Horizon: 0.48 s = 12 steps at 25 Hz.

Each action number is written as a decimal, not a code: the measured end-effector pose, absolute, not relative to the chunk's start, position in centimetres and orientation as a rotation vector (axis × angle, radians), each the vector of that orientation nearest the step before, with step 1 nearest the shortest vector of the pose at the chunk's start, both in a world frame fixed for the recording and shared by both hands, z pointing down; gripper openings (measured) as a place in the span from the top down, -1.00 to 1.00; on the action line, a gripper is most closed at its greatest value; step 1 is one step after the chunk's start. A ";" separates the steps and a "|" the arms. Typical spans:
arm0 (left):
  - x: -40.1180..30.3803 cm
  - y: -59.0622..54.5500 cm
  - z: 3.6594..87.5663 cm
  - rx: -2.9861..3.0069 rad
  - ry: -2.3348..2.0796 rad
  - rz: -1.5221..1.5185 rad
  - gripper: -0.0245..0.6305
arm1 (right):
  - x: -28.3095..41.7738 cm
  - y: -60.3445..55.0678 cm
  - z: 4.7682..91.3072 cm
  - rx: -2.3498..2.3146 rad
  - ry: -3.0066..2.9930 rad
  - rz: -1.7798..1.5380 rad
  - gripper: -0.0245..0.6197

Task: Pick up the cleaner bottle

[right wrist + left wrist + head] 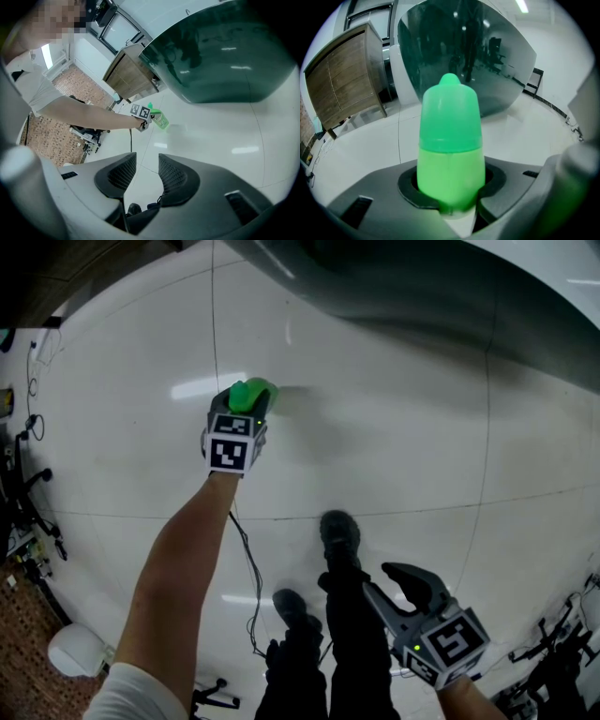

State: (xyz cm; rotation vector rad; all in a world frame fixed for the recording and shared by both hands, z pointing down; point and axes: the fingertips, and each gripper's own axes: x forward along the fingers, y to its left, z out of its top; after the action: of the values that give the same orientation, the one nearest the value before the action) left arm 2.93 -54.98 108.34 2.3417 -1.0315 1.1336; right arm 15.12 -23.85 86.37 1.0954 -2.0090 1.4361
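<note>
A white, glossy tiled floor is spread under and ahead of both grippers. Farther ahead than anything else, a large dark green curved shell is set on that floor. It is seen straight in front of the left gripper and ahead and to the right of the right gripper. A wooden cabinet is placed ahead of the left gripper, off to its left side, beside the shell.

A bare forearm is stretched out behind the left gripper. Two dark shoes are seen on the floor near the right gripper, on its left side in the head view.

The right gripper is held well behind the left one. Its jaws are parted by a narrow gap, and nothing is gripped between them.

The left gripper's jaws are closed on the green cleaner bottle. The bottle's lower body is clamped between the two pads, and its rounded cap is pointed away from the gripper, along the jaws. From the right gripper the bottle is seen well ahead and slightly to the left, tilted, and it appears to be clear of the floor.

A marker cube is carried on the back of the left gripper. A thin dark cable is hung behind it, beside the forearm.
</note>
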 end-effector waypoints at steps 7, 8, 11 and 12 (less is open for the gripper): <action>3.0 -54.1 106.3 2.371 -1.004 1.132 0.42 | 14.6 -22.4 85.2 1.127 -2.024 1.413 0.44; 2.9 -53.9 106.0 2.376 -1.000 1.136 0.42 | 14.6 -22.2 85.0 1.133 -2.027 1.409 0.44; 2.7 -53.7 105.2 2.387 -0.999 1.143 0.42 | 14.5 -21.7 84.6 1.152 -2.036 1.396 0.44; 2.7 -53.7 105.0 2.391 -1.000 1.141 0.42 | 14.5 -21.5 84.5 1.158 -2.037 1.392 0.44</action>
State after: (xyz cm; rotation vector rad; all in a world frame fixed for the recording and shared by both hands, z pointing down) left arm 2.66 -53.71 104.96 2.3905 -0.9998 1.1413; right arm 14.50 -21.49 84.48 1.1585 -2.0373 1.3922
